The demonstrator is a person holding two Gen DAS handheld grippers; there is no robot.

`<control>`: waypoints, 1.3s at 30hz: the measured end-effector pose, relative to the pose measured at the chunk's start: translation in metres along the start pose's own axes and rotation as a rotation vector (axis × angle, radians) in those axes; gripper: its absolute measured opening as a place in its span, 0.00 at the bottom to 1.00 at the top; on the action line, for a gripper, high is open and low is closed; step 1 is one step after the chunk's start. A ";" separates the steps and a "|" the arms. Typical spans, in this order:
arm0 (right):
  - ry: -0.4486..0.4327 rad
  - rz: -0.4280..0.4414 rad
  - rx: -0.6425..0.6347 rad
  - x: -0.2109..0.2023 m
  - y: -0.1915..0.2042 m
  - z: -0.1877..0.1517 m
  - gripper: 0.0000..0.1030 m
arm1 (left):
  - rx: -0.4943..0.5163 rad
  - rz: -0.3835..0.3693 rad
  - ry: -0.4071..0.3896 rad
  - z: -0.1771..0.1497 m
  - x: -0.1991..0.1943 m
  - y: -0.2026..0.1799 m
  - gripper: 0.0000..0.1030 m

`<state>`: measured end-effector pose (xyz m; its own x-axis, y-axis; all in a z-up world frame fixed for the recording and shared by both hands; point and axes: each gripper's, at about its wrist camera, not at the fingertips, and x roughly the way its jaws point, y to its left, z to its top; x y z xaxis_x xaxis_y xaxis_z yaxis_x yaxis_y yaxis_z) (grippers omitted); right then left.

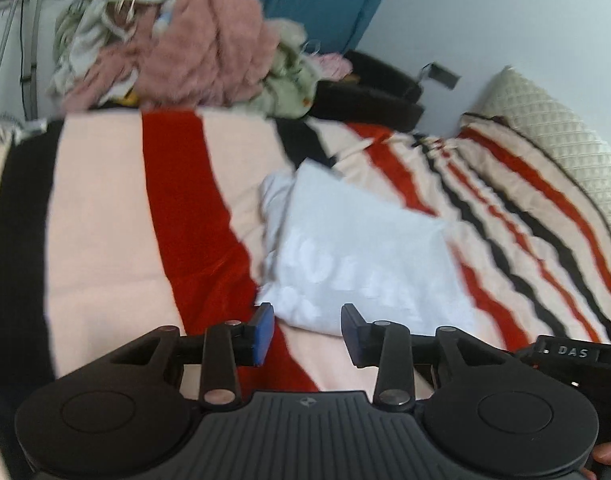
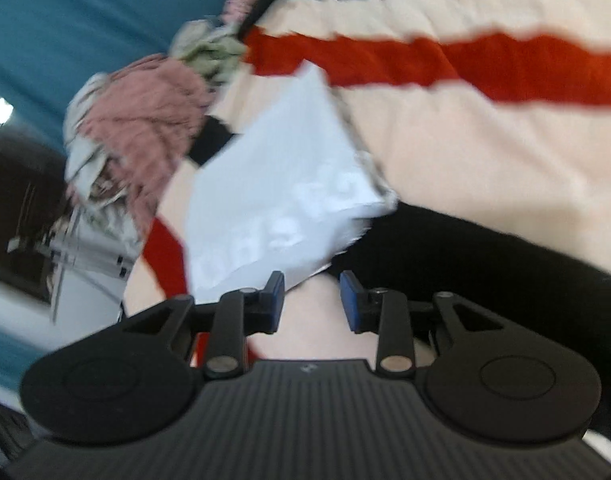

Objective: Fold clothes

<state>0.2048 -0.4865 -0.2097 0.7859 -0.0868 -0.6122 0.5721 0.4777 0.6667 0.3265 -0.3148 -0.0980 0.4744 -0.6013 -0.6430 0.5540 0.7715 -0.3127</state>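
A folded white garment (image 1: 357,256) with pale lettering lies on the striped blanket (image 1: 105,208). In the left wrist view my left gripper (image 1: 307,332) hovers at the garment's near edge, jaws open with nothing between the blue pads (image 1: 264,330). The right wrist view shows the same garment (image 2: 277,184) from another side. My right gripper (image 2: 311,300) stands open just past its near corner, over the blanket (image 2: 465,152), holding nothing. Both views are motion-blurred.
A heap of unfolded clothes (image 1: 193,44), pink and pale green, sits at the far end of the bed. A cream waffle pillow (image 1: 557,136) lies at the right. A teal curtain (image 1: 321,4) and a dark bag (image 1: 369,92) are behind. A metal stand (image 2: 85,256) is at the left.
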 end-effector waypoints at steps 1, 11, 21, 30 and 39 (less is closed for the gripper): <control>-0.011 0.009 -0.041 -0.015 0.010 -0.002 0.33 | 0.013 -0.005 -0.017 0.001 -0.021 -0.006 0.40; -0.242 0.133 -0.397 -0.187 0.084 -0.048 0.33 | 0.177 0.004 -0.237 -0.023 -0.240 -0.078 0.70; -0.336 0.203 -0.553 -0.276 0.084 -0.121 0.76 | 0.257 0.127 -0.364 -0.107 -0.387 -0.083 0.99; -0.358 0.178 -0.630 -0.263 0.076 -0.173 0.83 | 0.237 0.182 -0.460 -0.175 -0.426 -0.074 1.00; -0.419 0.100 -0.684 -0.228 0.063 -0.200 0.83 | 0.242 0.240 -0.455 -0.203 -0.406 -0.057 1.00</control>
<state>0.0148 -0.2624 -0.1135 0.9259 -0.2712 -0.2630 0.3310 0.9179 0.2190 -0.0364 -0.0725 0.0391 0.8235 -0.4856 -0.2932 0.5101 0.8601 0.0083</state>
